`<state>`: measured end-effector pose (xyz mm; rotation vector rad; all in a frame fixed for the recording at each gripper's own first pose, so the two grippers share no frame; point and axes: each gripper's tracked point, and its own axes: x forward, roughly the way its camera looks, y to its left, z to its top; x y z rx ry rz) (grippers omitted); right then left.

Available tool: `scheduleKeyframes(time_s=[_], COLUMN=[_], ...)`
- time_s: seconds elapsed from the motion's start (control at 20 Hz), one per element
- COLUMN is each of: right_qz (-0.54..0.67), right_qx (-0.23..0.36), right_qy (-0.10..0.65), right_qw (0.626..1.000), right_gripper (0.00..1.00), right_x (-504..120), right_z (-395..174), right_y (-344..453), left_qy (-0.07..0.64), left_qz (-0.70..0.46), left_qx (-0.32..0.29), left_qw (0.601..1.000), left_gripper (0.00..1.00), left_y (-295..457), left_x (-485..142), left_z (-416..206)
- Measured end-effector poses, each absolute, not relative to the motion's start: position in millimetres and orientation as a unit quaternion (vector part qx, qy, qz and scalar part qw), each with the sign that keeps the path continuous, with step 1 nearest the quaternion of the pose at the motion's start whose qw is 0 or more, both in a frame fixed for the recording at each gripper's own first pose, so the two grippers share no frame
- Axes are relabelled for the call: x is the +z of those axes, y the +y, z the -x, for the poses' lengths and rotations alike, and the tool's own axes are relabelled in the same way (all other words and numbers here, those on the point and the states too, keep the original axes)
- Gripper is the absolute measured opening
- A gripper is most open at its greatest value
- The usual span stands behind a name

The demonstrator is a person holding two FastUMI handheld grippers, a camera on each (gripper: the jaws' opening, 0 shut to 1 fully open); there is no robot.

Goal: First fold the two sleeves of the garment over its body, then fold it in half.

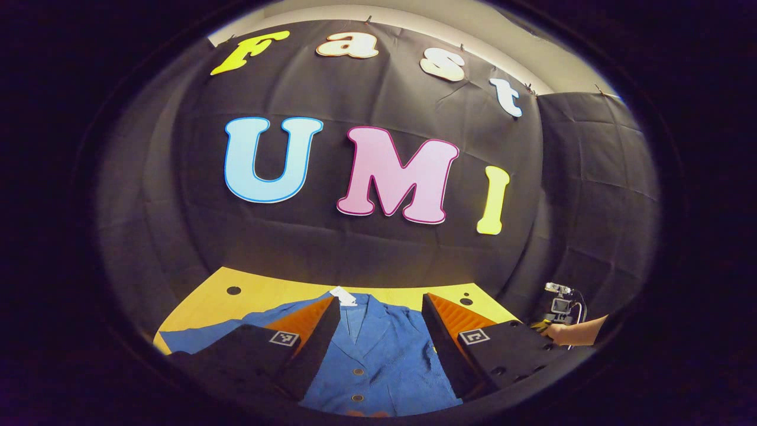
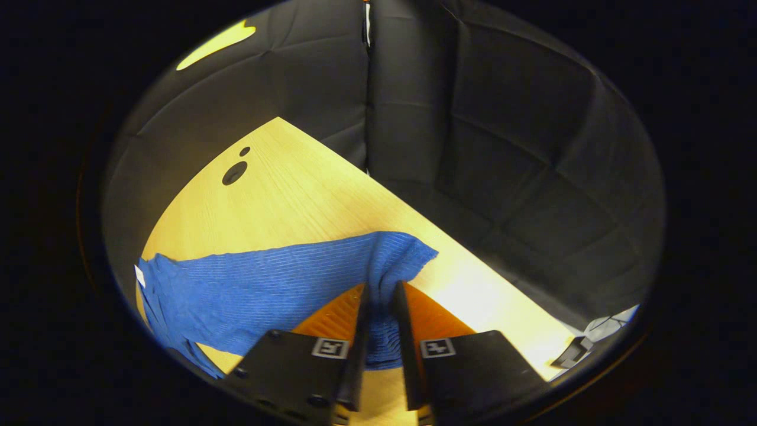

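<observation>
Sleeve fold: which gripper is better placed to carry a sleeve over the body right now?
Right. The right gripper is already shut on the blue sleeve, near its cuff end on the table. The left gripper is open above the jacket body, holding nothing.

Left hand-held gripper [image 1: 381, 307] spread wide above blue jacket [image 1: 378, 361].

Garment [image 1: 378, 361] hem cut off; sleeve [image 2: 378, 340] cuff hidden between jaws.
</observation>
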<state>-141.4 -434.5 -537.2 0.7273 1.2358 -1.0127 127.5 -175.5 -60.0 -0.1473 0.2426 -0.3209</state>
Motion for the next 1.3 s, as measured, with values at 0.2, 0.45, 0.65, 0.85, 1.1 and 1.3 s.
scheduleKeyframes(time_s=[0.2,0.45,0.65,0.85,1.1,1.3], right_qz=[-0.339,-0.372,-0.356,-0.356,-0.344,-0.331], right_qx=[-0.437,-0.430,-0.411,-0.349,-0.245,-0.147], right_qy=[0.528,0.507,0.496,0.454,0.428,0.425], right_qw=[0.644,0.648,0.676,0.739,0.799,0.829], right_gripper=[0.13,0.02,0.02,0.01,0.01,0.01], right_x=[-538.7,-537.3,-517.8,-472.4,-432.7,-418.8], right_z=[133.4,126.7,103.3,20.1,-103.4,-194.8], right_y=[-435.1,-424.3,-409.6,-367.9,-260.2,-138.4], left_qy=[0.128,0.134,0.137,0.133,0.140,0.146], left_qz=[0.066,0.080,0.077,0.072,0.090,0.097], left_qx=[-0.144,-0.119,-0.113,-0.102,-0.048,0.018], left_qw=[0.979,0.981,0.981,0.983,0.985,0.984], left_gripper=[0.80,0.80,0.81,0.81,0.80,0.81], left_y=[-162.2,-143.3,-133.3,-114.3,-60.3,0.5], left_x=[-67.8,-71.5,-73.1,-72.4,-84.4,-95.4], left_z=[-118.7,-114.4,-110.9,-102.1,-74.5,-48.9])
